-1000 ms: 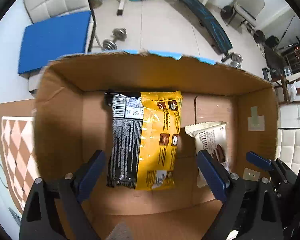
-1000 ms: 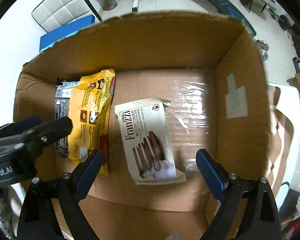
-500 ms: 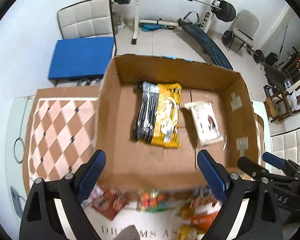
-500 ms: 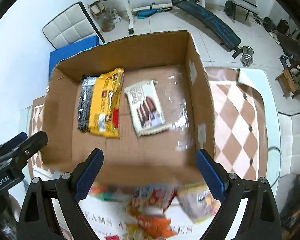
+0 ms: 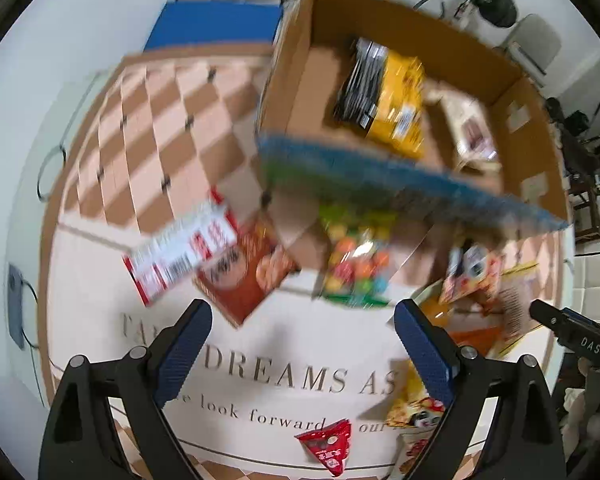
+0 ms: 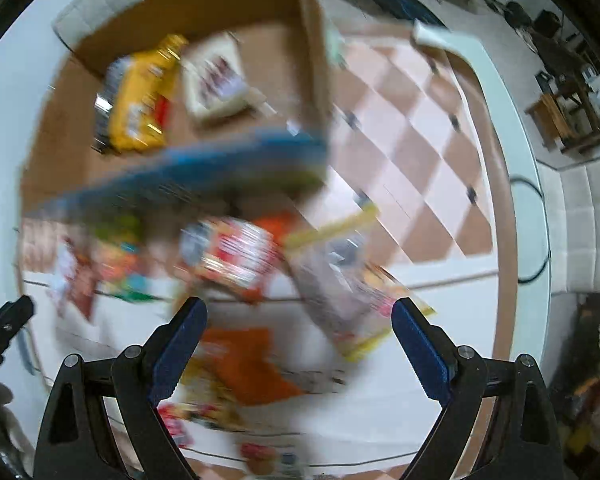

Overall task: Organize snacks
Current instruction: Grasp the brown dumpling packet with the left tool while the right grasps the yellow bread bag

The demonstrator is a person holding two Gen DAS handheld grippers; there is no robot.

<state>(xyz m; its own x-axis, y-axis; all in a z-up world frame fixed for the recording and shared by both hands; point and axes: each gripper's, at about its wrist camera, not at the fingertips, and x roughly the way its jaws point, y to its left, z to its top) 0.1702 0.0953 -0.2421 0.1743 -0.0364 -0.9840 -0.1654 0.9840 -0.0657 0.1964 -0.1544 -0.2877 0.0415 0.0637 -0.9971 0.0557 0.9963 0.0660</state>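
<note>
A cardboard box (image 5: pixel 296 80) (image 6: pixel 312 60) stands at the back of the table, holding a yellow-and-black bag (image 5: pixel 396 96) (image 6: pixel 140 96) and a white cookie pack (image 5: pixel 472 128) (image 6: pixel 216 80). Loose snacks lie in front of it: a red-and-white pack (image 5: pixel 180 256), a red-brown pack (image 5: pixel 248 276), a bag of coloured candies (image 5: pixel 356 264), an orange pack (image 6: pixel 248 364) and a grey-and-yellow bag (image 6: pixel 340 296). My left gripper (image 5: pixel 302 340) is open above the printed cloth, empty. My right gripper (image 6: pixel 298 336) is open over the blurred snack pile, empty.
A checkered cloth (image 5: pixel 140 128) (image 6: pixel 412 152) covers the table on both sides of the box. A small red triangular pack (image 5: pixel 328 446) lies near the front edge. A blue mat (image 5: pixel 216 24) and gym gear sit beyond the table.
Both grippers have pulled back out of the box toward the table's front; the loose snack pile has come into view beneath them. Both stayed open.
</note>
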